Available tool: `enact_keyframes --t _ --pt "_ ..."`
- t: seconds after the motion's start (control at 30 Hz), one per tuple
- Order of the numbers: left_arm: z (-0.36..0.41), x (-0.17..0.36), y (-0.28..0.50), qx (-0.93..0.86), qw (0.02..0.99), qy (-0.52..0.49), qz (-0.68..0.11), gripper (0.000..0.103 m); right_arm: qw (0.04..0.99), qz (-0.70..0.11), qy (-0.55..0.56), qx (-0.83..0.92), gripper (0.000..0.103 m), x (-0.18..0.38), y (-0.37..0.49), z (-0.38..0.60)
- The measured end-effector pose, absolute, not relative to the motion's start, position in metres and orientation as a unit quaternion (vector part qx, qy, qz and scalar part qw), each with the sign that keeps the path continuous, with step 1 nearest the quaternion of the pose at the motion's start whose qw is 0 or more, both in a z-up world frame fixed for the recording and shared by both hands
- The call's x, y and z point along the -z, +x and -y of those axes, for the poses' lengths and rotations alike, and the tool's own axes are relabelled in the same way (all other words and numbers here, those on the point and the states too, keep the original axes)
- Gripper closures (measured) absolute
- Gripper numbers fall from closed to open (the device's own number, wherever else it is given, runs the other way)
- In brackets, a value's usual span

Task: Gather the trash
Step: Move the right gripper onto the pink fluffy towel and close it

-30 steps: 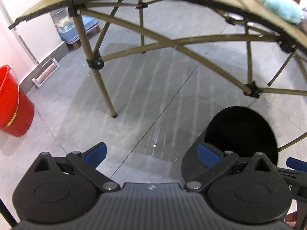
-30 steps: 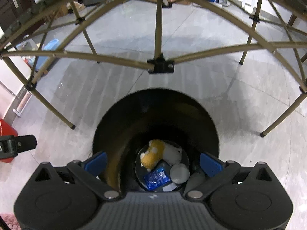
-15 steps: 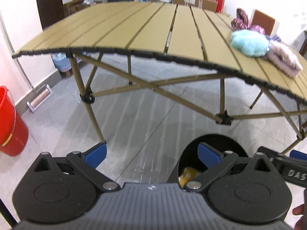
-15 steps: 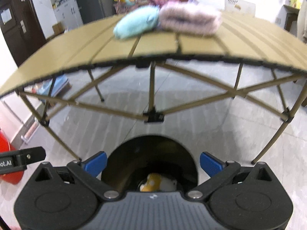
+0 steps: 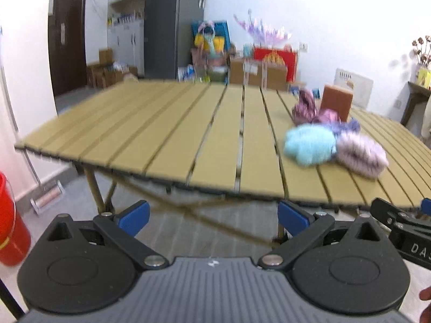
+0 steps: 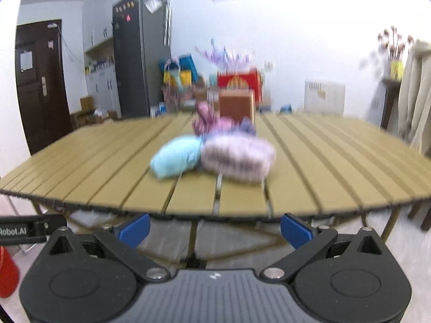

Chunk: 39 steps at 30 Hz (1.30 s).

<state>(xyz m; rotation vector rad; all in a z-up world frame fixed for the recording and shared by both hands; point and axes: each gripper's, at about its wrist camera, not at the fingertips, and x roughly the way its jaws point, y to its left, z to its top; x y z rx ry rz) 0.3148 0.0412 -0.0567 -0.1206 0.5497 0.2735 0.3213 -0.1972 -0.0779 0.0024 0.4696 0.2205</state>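
A slatted tan folding table [image 5: 175, 140] [image 6: 323, 161] fills both views. On it lie a fluffy light-blue bundle [image 5: 309, 144] [image 6: 176, 157], a pale pink-and-purple fluffy bundle [image 5: 361, 154] [image 6: 237, 157], a darker pink bundle [image 5: 305, 107] [image 6: 204, 117] and a brown box [image 5: 336, 102] [image 6: 237, 105]. My left gripper [image 5: 212, 216] is open and empty, held below and in front of the table's near edge. My right gripper [image 6: 214, 227] is open and empty too, facing the bundles from below the edge. The black bin is out of sight. Both views are motion-blurred.
A red bucket [image 5: 10, 231] [image 6: 6, 274] stands on the floor at the left. Boxes, a red sign [image 5: 274, 58] and a dark tall fridge [image 6: 140, 59] line the back wall. A dark door [image 6: 40, 80] is at the left. The table's crossed legs [image 5: 188, 210] stand ahead.
Both grippers have risen and tilted up from over the black bin with trash in it to table height. The bin has dropped out of both views; the tabletop and bundles now show.
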Motion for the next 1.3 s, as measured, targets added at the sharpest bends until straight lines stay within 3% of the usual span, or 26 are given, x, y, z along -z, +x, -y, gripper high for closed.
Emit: enact_keyframes --t 0.43,0.77,1.3 --pt "-0.031 0.046 0.353 -0.12 0.97 -0.049 -0.208 0.0 0.982 -0.165 -0.003 -0.097 0.0 0.072 0.364 0.209" --pt "-0.034 0.051 0.395 -0.116 0.97 -0.059 -0.205 0.0 0.988 -0.125 -0.013 -0.094 0.0 0.087 0.412 0.197" --pt "-0.035 0.065 0.418 -0.11 0.963 -0.077 -0.232 0.0 0.974 -0.204 0.016 -0.096 0.002 0.119 0.476 0.19"
